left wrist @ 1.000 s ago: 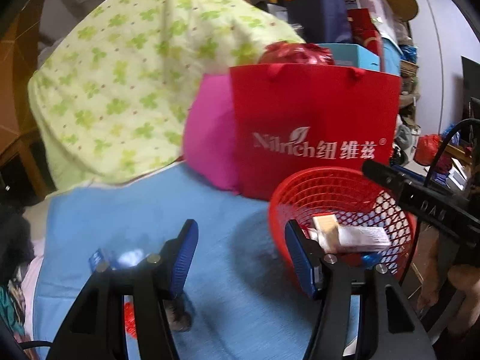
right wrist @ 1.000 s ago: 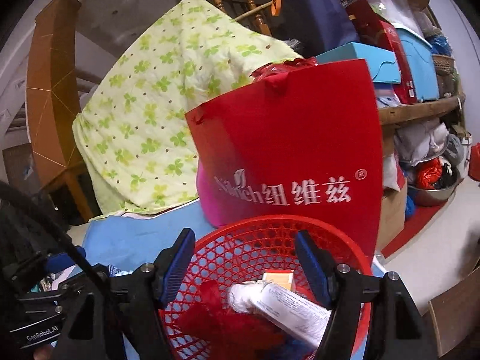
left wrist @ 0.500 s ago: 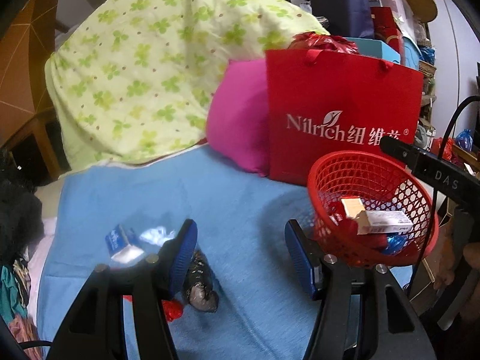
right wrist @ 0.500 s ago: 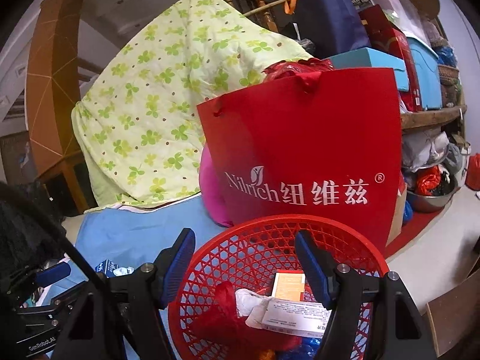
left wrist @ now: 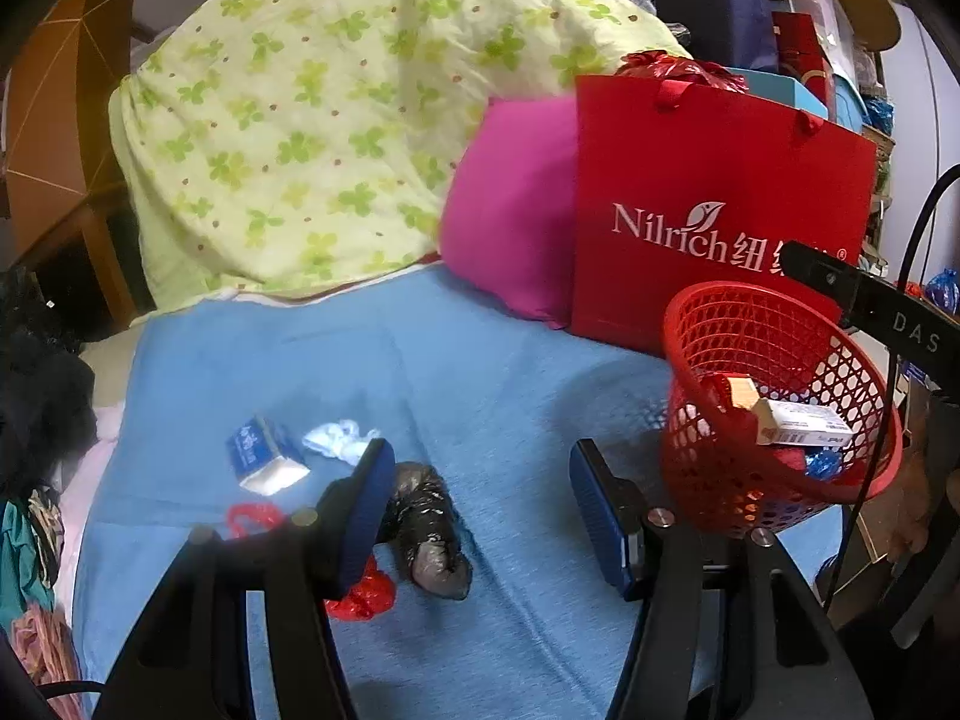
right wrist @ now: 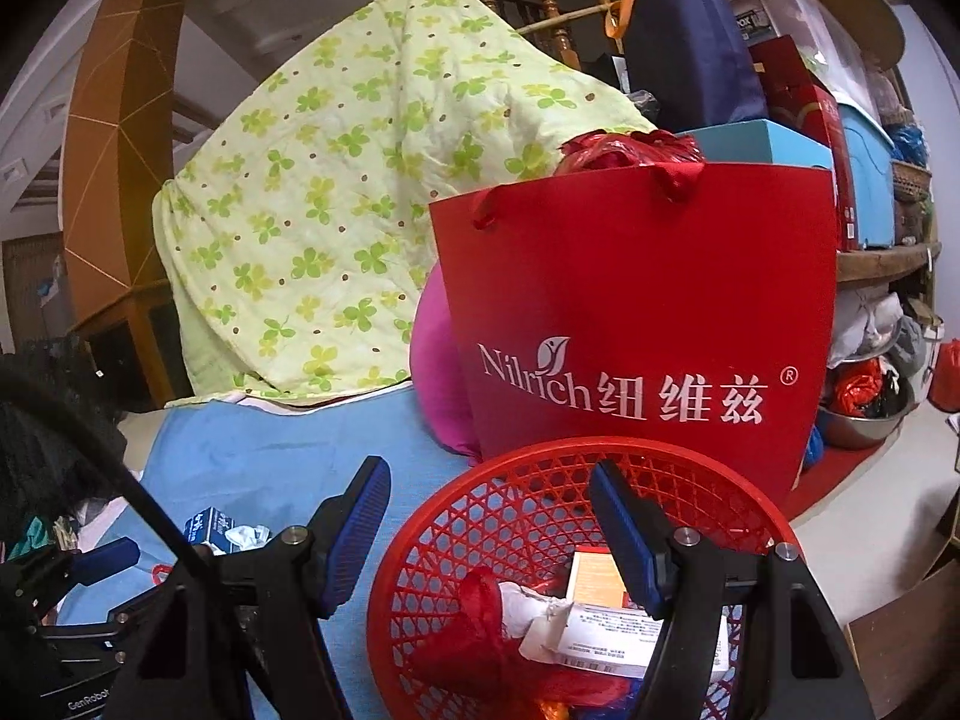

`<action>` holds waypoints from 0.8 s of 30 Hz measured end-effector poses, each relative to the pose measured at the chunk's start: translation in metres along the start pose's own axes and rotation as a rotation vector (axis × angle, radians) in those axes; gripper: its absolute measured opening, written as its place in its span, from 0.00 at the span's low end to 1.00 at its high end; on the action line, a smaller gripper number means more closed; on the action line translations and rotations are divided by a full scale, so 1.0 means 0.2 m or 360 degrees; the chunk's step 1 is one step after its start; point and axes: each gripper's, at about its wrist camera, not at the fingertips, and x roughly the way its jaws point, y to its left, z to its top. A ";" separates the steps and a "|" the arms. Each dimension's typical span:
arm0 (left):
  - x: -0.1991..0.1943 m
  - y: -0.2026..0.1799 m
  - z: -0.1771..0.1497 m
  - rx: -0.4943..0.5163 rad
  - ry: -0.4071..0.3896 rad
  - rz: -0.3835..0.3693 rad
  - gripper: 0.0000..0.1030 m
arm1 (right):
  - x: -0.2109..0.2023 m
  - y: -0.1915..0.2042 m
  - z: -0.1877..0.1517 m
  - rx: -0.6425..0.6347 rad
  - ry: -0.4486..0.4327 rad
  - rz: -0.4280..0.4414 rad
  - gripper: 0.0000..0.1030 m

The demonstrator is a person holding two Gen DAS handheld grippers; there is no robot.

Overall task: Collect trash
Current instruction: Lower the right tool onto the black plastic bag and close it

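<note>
A red mesh basket (left wrist: 714,330) stands at the right of the blue bedspread (left wrist: 480,372) and holds a white box (left wrist: 798,423) and red wrappers; it also fills the lower right wrist view (right wrist: 540,480). My left gripper (left wrist: 480,501) is open and empty above a crumpled black bag (left wrist: 429,531). A red plastic scrap (left wrist: 360,594), a blue tissue pack (left wrist: 264,462) and a white tissue (left wrist: 336,441) lie beside it. My right gripper (right wrist: 486,528) is open and empty over the basket's left rim.
A red Nilrich paper bag (left wrist: 714,204) and a pink cushion (left wrist: 510,204) stand behind the basket. A green clover quilt (left wrist: 336,108) is heaped at the back. Dark clothes (left wrist: 36,396) lie at the left edge. The bed's right edge drops to the floor.
My left gripper has swung left and back from the basket, bringing the black bag, tissue pack and red scrap into view. My right gripper has lifted slightly over the basket.
</note>
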 end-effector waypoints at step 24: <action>0.02 0.66 -0.35 -0.0258 0.0223 0.0366 0.60 | 0.17 0.46 -0.09 -0.0107 0.0237 0.0666 0.72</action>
